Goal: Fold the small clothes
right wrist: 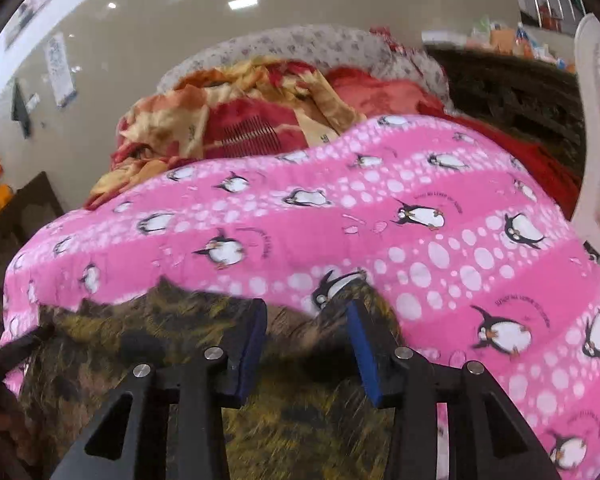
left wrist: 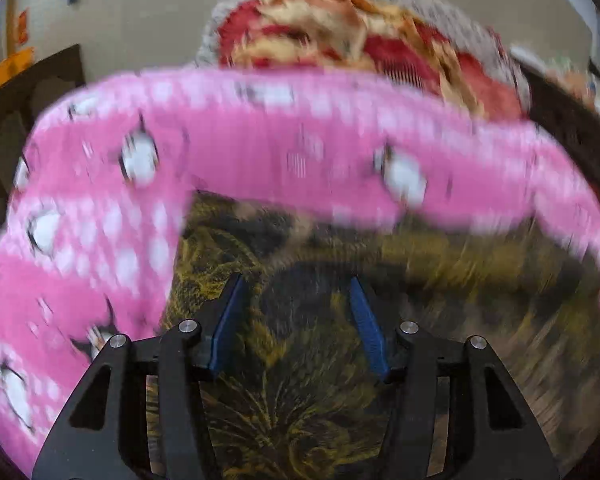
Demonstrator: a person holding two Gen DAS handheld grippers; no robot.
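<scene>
While both tools gape, pink penguin cloth (right wrist: pixel 340 216) lies loose.

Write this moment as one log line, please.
task: fold small clothes | left gripper: jaws open, empty | right gripper: jaws open, empty | pink penguin-print cloth: spread on dark yellow-patterned bedcover, not gripped

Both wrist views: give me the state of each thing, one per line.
Pink penguin-print garment: spread out, free of both grippers, lying on the cover.
Left gripper: open, nothing between its blue pads.
Right gripper: open, nothing gripped; the garment's edge lies just past its tips.
Dark yellow-patterned cover: bare under both grippers.
Red and cream cloth pile: crumpled, behind the garment.
</scene>
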